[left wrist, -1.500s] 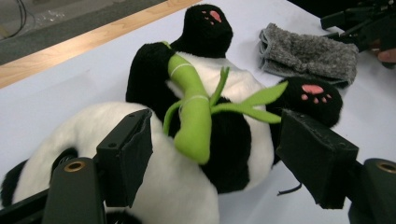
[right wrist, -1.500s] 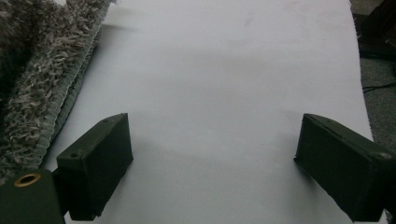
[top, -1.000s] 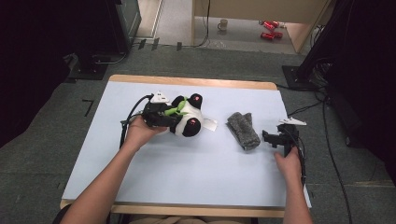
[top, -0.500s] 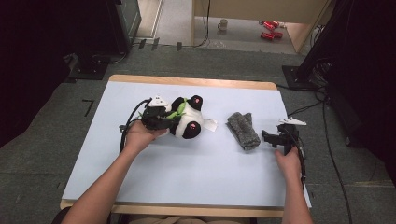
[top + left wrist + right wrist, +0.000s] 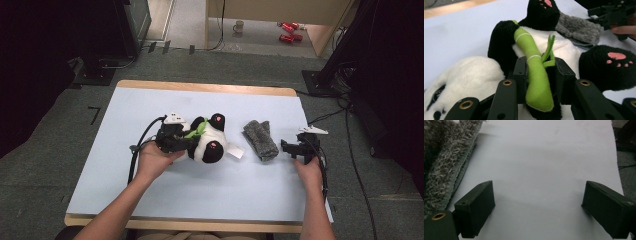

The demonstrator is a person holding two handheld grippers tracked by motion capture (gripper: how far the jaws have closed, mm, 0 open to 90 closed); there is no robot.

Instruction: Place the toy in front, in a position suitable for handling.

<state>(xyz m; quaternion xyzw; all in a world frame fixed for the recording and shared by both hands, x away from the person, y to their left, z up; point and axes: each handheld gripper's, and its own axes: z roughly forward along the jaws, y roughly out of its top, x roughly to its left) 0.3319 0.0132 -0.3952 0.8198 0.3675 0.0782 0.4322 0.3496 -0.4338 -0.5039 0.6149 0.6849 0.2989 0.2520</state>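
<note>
Left gripper (image 5: 537,75), jaws just closed, pinching the green bamboo stalk (image 5: 534,72) on the panda plush (image 5: 207,140), mid-table on the pale blue table (image 5: 250,195); right gripper (image 5: 537,207), jaws spread, beside the grey sock (image 5: 260,140), touching nothing.

Plush panda (image 5: 207,142) in soft black-and-white pile, its green bamboo stalk (image 5: 535,75) smooth matt felt, grey sock (image 5: 260,140) shaggy fuzzy knit with ribbed edge, left gripper (image 5: 537,75) matt black plastic with brass-look eyelets, tabletop (image 5: 150,105) matt pale sheet with wood edge.
</note>
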